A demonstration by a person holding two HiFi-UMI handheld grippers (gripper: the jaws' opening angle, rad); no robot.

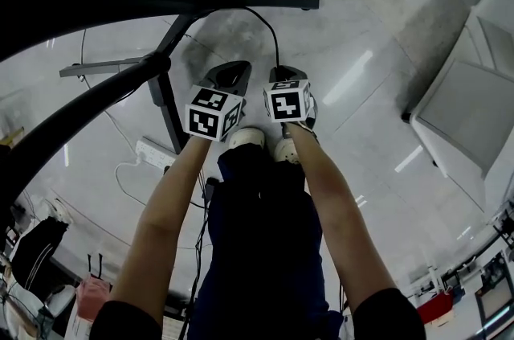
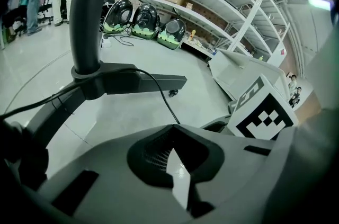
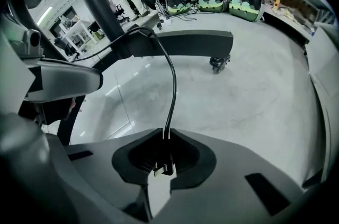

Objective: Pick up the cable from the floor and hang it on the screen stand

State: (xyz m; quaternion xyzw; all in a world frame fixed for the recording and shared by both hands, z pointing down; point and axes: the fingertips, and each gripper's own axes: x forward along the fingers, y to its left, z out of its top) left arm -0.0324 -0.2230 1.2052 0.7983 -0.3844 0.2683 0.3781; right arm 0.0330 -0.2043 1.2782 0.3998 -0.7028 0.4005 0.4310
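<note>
**Cable picked up, hanging comes next**

Head view: The person looks down at a shiny grey stone floor (image 1: pixel 377 1). The left gripper (image 1: pixel 229 75) and the right gripper (image 1: pixel 285 73) sit side by side near the middle. A thin black cable (image 1: pixel 274 33) goes up from the right gripper toward 12 o'clock. It bends over to 11 o'clock and reaches the black metal screen stand (image 1: pixel 241 2), where the stand's long legs meet. A white power strip (image 1: pixel 157 155) lies on the floor at 8 o'clock from the grippers.

Left gripper view: The left gripper (image 2: pixel 172 127) has its jaws together at the tips. Nothing is between them. The cable (image 2: pixel 159 91) shows just past the tips and climbs toward 11 o'clock to the screen stand (image 2: pixel 137 80). This gripper is not touching it.

Right gripper view: The right gripper (image 3: pixel 166 132) is clamped on the cable (image 3: pixel 172 85). The two jaws squeeze it right at their tips. From there the cable goes up toward 12 o'clock and curls over to 11 o'clock, onto the screen stand (image 3: pixel 185 43).

How far along: The picking up looks done, because the held part of the cable is off the floor. The hanging is not done yet. I think the cable has to be lifted and laid over a part of the screen stand so it can rest there by itself.
</note>
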